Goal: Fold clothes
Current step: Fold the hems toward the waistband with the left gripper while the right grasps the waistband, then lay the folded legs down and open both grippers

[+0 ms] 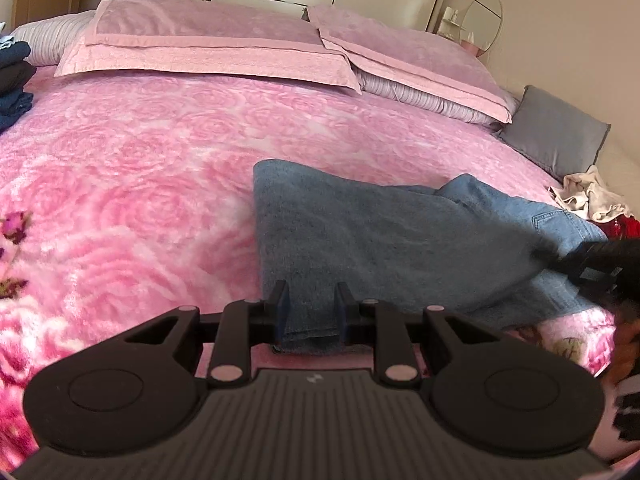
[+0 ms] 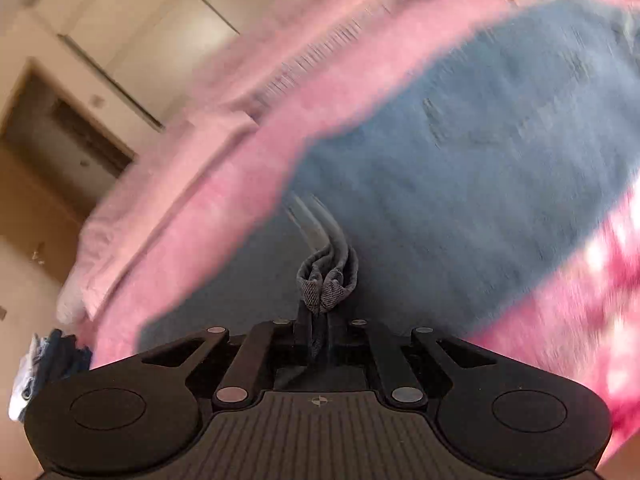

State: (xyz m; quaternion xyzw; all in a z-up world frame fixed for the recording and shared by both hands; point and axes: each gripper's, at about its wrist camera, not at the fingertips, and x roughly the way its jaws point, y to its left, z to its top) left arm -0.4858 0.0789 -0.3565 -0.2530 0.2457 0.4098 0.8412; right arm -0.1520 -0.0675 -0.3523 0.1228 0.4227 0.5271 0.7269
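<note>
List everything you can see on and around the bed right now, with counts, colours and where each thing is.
jeans: one, blue, partly folded on bed, near right
bedspread: one, pink rose pattern, covering bed
pillows: two, pink, at headboard
cushion: one, grey, far right edge
dark clothes: one stack, navy and black, far left
light garment: one, cream, crumpled, right edge
mirror: one, round, right wall
left tool: black, open around jeans' edge
right tool: black, shut on jeans
</note>
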